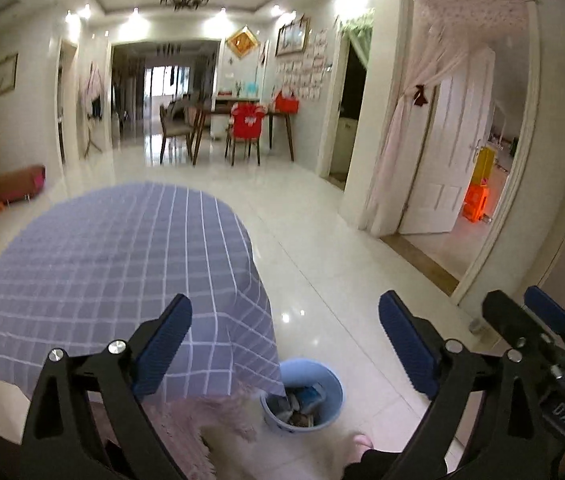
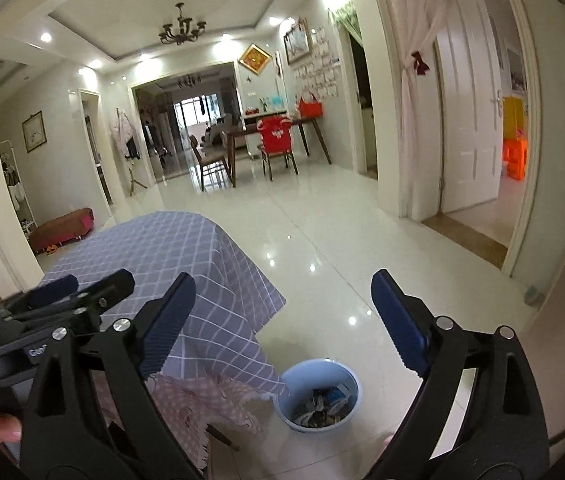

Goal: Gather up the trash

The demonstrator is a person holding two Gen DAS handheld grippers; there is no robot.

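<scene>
A light blue bin (image 1: 302,396) (image 2: 316,394) stands on the tiled floor at the corner of the table, with crumpled wrappers and packets inside. My left gripper (image 1: 284,344) is held high above the floor with its blue pads wide apart and nothing between them. My right gripper (image 2: 282,324) is open too and empty, raised over the table's edge and the bin. The right gripper's finger (image 1: 538,312) shows at the right edge of the left wrist view, and the left gripper's finger (image 2: 82,288) at the left of the right wrist view.
A table under a blue checked cloth (image 1: 122,272) (image 2: 186,260) fills the left foreground, with a pink patterned cloth (image 2: 202,404) hanging below. A slippered foot (image 1: 362,442) stands by the bin. A dining table with chairs (image 1: 242,124) is far back, an open white door (image 1: 454,148) at right.
</scene>
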